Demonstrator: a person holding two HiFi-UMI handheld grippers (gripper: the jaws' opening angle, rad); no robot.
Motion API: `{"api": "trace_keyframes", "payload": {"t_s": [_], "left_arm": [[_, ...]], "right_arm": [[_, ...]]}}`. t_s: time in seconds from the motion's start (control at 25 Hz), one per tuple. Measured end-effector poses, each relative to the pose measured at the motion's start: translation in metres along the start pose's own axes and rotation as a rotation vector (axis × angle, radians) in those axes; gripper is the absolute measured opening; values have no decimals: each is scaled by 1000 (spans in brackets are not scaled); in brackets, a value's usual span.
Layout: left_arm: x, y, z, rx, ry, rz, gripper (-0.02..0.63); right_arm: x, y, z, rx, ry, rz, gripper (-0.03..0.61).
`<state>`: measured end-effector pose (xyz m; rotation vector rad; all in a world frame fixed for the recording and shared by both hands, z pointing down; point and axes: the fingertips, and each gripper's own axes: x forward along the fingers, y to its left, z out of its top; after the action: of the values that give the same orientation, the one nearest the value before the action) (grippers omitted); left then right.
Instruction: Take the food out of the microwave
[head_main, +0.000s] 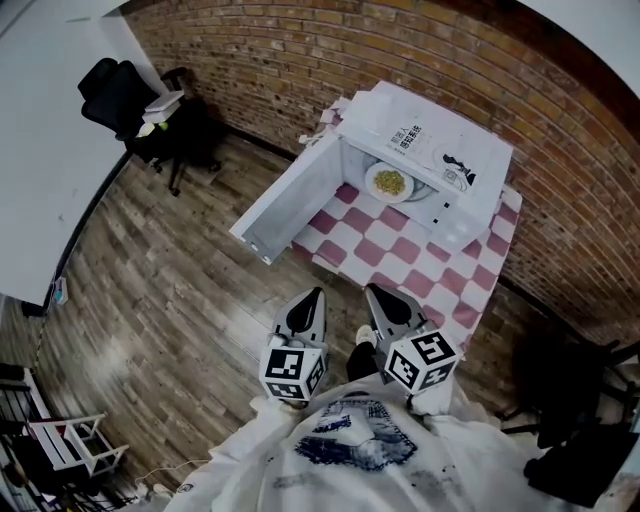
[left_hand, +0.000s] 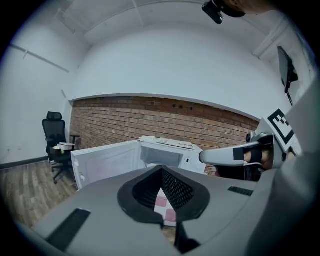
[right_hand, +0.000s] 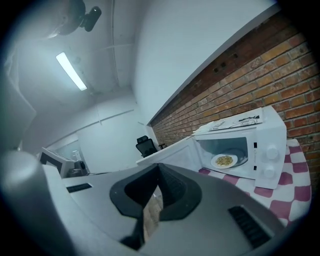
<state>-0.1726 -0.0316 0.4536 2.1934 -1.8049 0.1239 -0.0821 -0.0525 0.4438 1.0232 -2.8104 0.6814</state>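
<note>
Left gripper (head_main: 316, 296) and right gripper (head_main: 373, 292) were found closed, empty — the breakable white food plate (head_main: 371, 184) best taken by its near rim

A red brick wall (head_main: 300, 60) runs across the top of the head view, above a wood-plank floor (head_main: 160, 300). A black office chair (head_main: 125, 100) stands upper left beside a white wall (head_main: 50, 150). In the right gripper view, a ceiling strip light (right_hand: 71, 71) glows upper left
</note>
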Motion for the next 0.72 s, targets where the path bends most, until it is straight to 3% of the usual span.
{"api": "trace_keyframes", "payload": {"t_s": [0.72], "left_arm": [[120, -10, 25, 2, 28, -58, 8]], "right_arm": [[42, -102, 49, 13, -19, -61, 14]]}}
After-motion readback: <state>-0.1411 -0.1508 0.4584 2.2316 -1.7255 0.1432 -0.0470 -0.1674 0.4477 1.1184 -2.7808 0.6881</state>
